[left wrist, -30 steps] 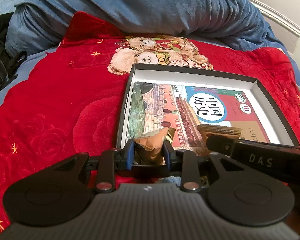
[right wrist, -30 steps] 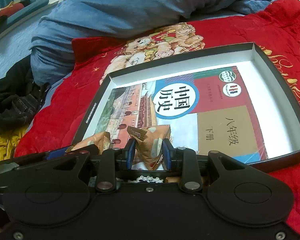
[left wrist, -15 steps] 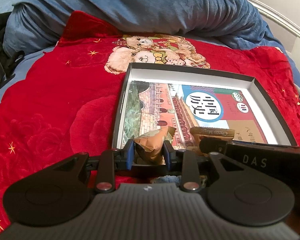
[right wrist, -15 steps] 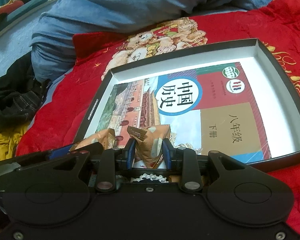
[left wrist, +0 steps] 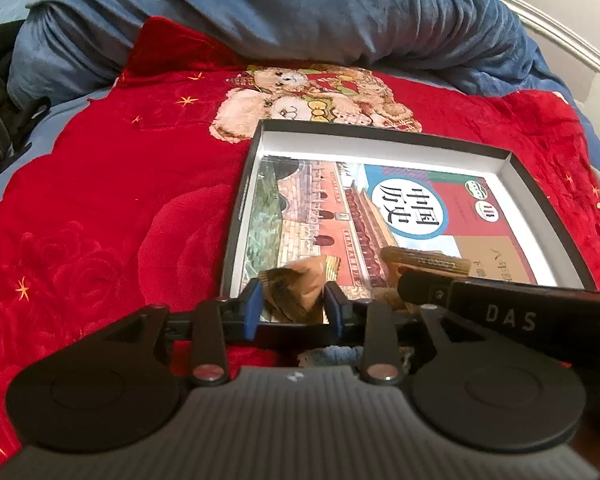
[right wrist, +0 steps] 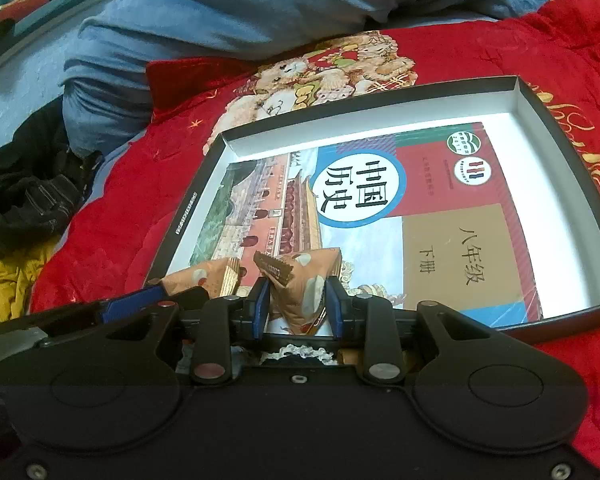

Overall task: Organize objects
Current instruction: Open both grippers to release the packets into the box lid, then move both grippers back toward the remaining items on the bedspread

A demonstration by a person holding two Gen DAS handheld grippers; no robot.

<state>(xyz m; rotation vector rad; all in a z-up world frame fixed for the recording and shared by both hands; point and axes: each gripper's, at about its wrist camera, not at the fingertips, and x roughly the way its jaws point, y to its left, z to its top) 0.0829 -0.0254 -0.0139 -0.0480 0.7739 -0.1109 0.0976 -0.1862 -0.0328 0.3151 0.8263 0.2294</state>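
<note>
Snack packets sit pinched in both tongs, low in each frame, over the near edge of a shallow black box. The left tongs [left wrist: 293,306] are nearly closed on a tan packet [left wrist: 300,288], its blue pads pressing the wrapper from both sides. The right tongs [right wrist: 298,306] clamp a second packet [right wrist: 306,280] the same way, narrowed to the packet's width. In the right wrist view the left tongs' packet [right wrist: 204,278] shows at lower left, just beside the second one; in the left wrist view the right tongs' packet [left wrist: 424,262] shows at centre right, above the black bar marked DAS.

The box [right wrist: 572,168] fills the centre and right of the right wrist view and lies on a red blanket [left wrist: 100,200] on the bed. Inside it lies a book [right wrist: 440,216] with a round blue-rimmed title badge, flat on the white floor. A blue duvet [left wrist: 300,8] is heaped across the top of both frames. Dark clothes [right wrist: 24,200] lie at the left edge.
</note>
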